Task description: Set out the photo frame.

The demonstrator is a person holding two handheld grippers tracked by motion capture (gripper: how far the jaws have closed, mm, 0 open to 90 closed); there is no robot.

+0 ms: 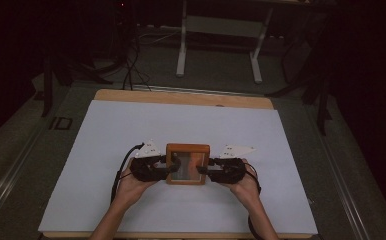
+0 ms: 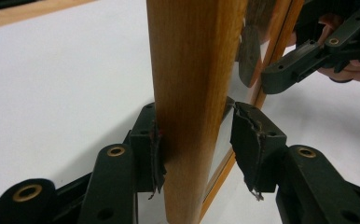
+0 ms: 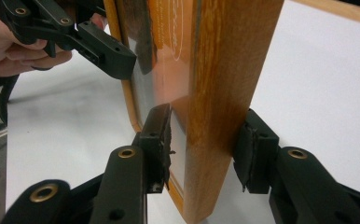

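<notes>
Bench [image 1: 106, 150] w/ white top is carrying one thing: a wooden frame [image 1: 187, 164], sitting near the front-centre, between the two grippers. Frame is a shallow tray-like surround holding a glossy panel inside; the panel is reflecting orange and grey, and what's printed on it can't be read.

Left gripper [image 1: 167, 169] is reaching in from the frame's left side. In the left gripper view its jaws are straddling the frame's [image 2: 192, 93] edge rail at about half spread: one pad is touching the wood's outer face, the other is standing just off the panel side w/ a gap, so not clamping.

Right gripper [image 1: 204, 170] is doing the same on the right side. In the right gripper view one pad is lying against the panel face, the other just beside the outer wood [image 3: 229, 84]; whether it's pressing can't be told.
</notes>
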